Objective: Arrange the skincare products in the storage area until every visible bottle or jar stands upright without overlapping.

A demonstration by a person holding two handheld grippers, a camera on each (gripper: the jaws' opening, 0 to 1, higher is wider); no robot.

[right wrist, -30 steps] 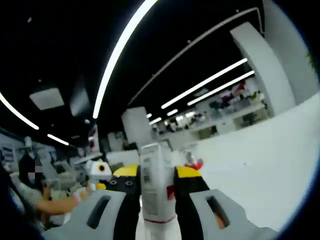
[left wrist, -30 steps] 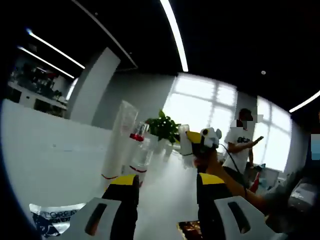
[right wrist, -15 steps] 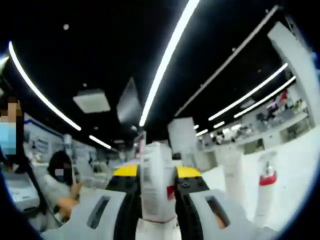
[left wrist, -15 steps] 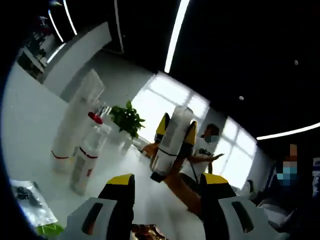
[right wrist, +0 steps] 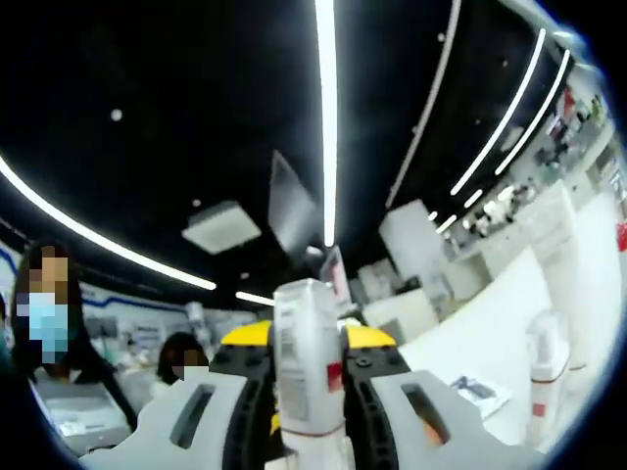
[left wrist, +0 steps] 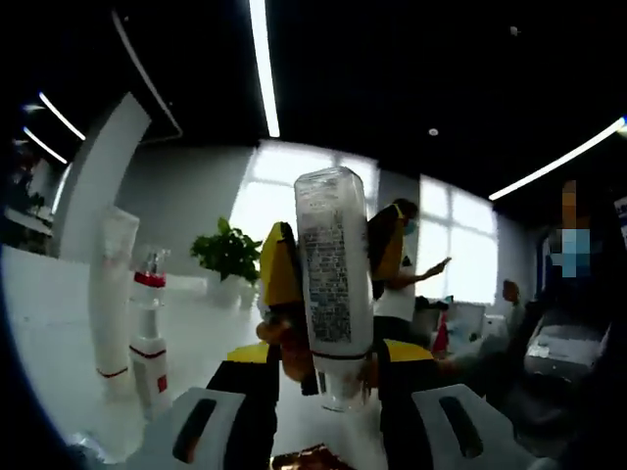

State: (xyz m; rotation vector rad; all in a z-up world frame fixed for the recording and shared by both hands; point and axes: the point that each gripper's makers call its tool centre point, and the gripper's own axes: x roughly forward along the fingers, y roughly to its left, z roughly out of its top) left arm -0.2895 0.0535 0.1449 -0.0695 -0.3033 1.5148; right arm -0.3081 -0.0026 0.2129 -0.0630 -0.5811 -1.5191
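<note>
Clamping a white plastic bottle with a printed label and a red mark (right wrist: 307, 377) between its yellow-tipped jaws, the right gripper (right wrist: 306, 392) is tipped steeply upward, so that its own view looks past the bottle at a dark ceiling crossed by long white light strips (right wrist: 324, 108). The bottle stands lengthwise between the jaws, pressed on both sides, its flat end toward the ceiling. In the left gripper view the same right gripper (left wrist: 328, 269) comes in just ahead of the left gripper (left wrist: 321, 392), raised above the white table (left wrist: 44, 323) with its yellow jaw tips on either side of the bottle (left wrist: 331, 279); the bottle's clear narrow end points down and hangs between the left gripper's two black-and-yellow jaws. Those left jaws are spread apart with a wide gap and grip nothing; whether they touch the bottle's lower end cannot be told. A hand (left wrist: 294, 348) shows behind the bottle, near the left jaw. On the table to the left stand a tall white tube with a red band near its base (left wrist: 110, 294) and, just beside it, a clear pump bottle with a red collar (left wrist: 148, 338), both upright and well apart from the held bottle. A green potted plant (left wrist: 228, 257) sits farther back before a bright window.
</note>
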